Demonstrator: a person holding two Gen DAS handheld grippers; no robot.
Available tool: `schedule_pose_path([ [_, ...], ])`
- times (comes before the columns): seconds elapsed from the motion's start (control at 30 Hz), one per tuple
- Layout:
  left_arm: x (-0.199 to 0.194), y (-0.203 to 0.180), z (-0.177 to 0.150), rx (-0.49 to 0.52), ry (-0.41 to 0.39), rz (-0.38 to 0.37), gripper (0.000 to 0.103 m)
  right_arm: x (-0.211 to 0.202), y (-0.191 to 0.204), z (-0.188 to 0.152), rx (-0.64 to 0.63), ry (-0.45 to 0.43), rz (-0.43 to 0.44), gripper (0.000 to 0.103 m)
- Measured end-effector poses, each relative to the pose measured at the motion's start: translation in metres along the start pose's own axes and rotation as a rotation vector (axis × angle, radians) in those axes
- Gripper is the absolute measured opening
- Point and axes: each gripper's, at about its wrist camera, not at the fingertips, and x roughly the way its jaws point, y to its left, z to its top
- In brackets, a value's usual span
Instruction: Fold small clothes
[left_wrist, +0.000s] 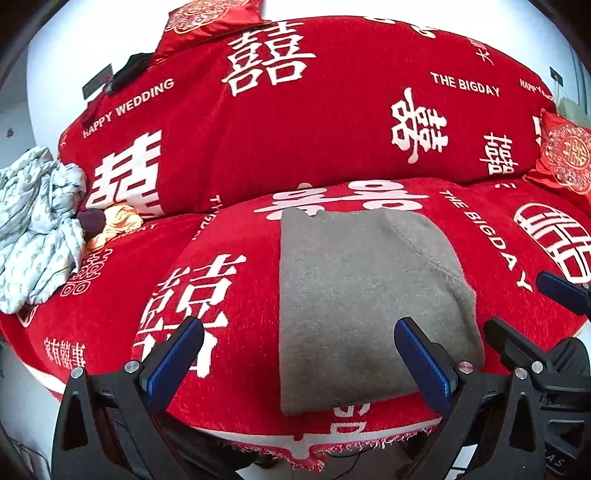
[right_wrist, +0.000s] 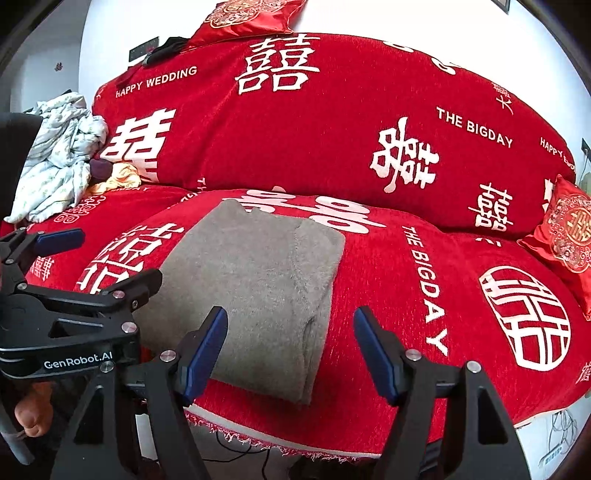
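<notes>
A grey fuzzy garment (left_wrist: 362, 295) lies folded into a rectangle on the red sofa seat (left_wrist: 229, 295); it also shows in the right wrist view (right_wrist: 258, 280). My left gripper (left_wrist: 299, 354) is open and empty, hovering at the garment's near left edge. My right gripper (right_wrist: 290, 347) is open and empty, over the garment's near right edge. The right gripper also shows at the right of the left wrist view (left_wrist: 517, 314), and the left gripper at the left of the right wrist view (right_wrist: 99, 254).
A crumpled pale patterned cloth (left_wrist: 37, 221) and a yellow cloth (left_wrist: 118, 221) lie at the sofa's left end. Red cushions (left_wrist: 565, 158) sit at the right and on top of the backrest (left_wrist: 207, 18). The fringed sofa cover edge (left_wrist: 332, 443) is just below the grippers.
</notes>
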Motion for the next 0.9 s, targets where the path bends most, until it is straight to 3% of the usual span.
schedule_pose_path([
  [0.9, -0.018, 0.015, -0.004, -0.030, -0.049, -0.018, 0.103, -0.024, 0.016, 0.001, -0.036, -0.046, -0.014, 0.074],
])
